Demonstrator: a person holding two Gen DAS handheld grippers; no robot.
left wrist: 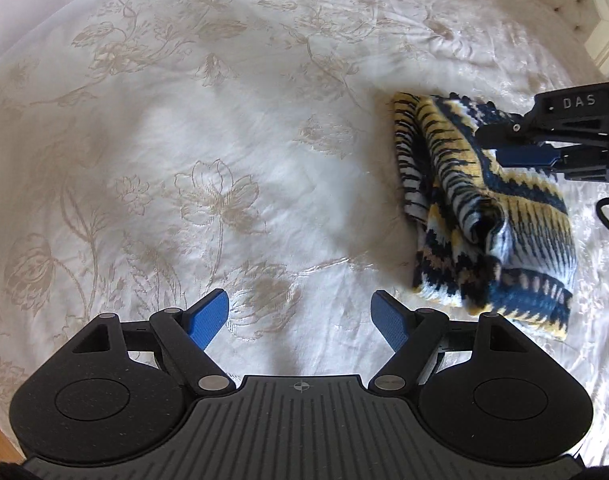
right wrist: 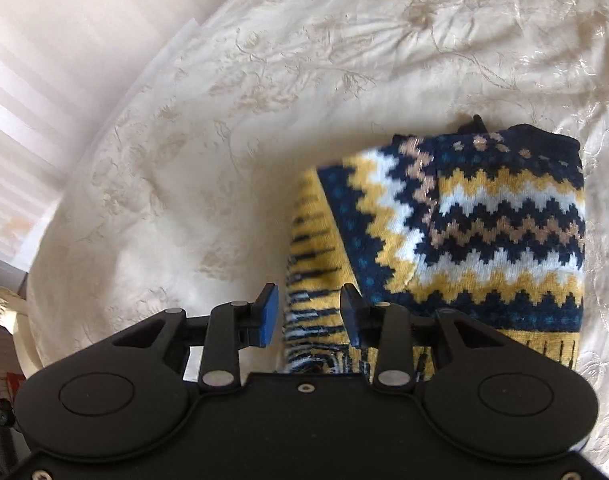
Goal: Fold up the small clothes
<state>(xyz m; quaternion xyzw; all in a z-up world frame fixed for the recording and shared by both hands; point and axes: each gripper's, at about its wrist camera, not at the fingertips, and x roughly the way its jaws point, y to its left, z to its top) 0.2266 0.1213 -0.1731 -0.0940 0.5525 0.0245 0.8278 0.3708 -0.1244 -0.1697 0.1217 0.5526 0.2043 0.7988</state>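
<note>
White floral bedding [left wrist: 208,128] spreads under both your grippers, and the knit [left wrist: 484,216] lies bunched on it, partly folded, to the front-right of your left gripper [left wrist: 300,320]. That gripper hangs over bare cloth, jaws wide apart and holding nothing. Your right gripper [right wrist: 310,314] is much nearer: it sits right over the knit's near edge, jaws parted with a fold of yarn between them, not yet pinched. The knit's long axis runs away from your right jaws, so that hand should probably lead.
</note>
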